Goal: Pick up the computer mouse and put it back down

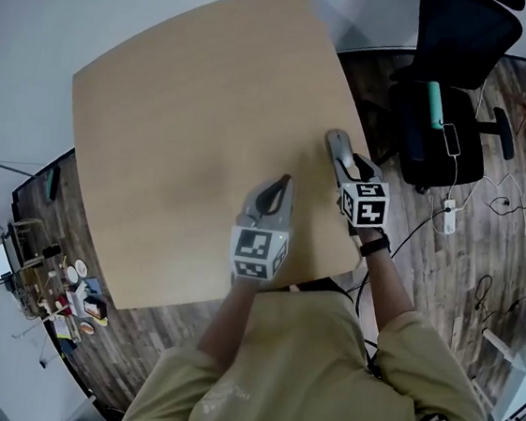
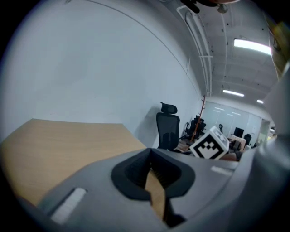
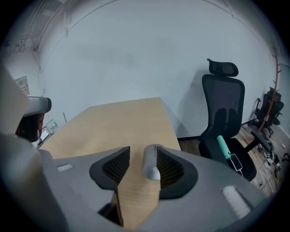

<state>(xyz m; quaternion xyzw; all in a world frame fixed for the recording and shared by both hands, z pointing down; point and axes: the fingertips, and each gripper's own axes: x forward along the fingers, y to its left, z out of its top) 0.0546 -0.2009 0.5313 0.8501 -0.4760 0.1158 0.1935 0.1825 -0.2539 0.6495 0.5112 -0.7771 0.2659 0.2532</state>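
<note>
- We find the left gripper held over the tabletop, its jaws closed on nothing.
- The right gripper has its jaws parted around the grey computer mouse. The mouse appears to lie on the tabletop near its right edge, against the right-hand pad and clear of the other.
- In our judgement the pick-up is in hand and the grasp is not yet made.
- The next move calls for closing squarely on the mouse's flanks, then lifting straight. The nearby edge leaves little margin.

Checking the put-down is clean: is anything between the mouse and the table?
Nothing visible. The mouse sits between the right gripper's open jaws with only bare table under it; the left gripper is off to its side, clear.
</note>
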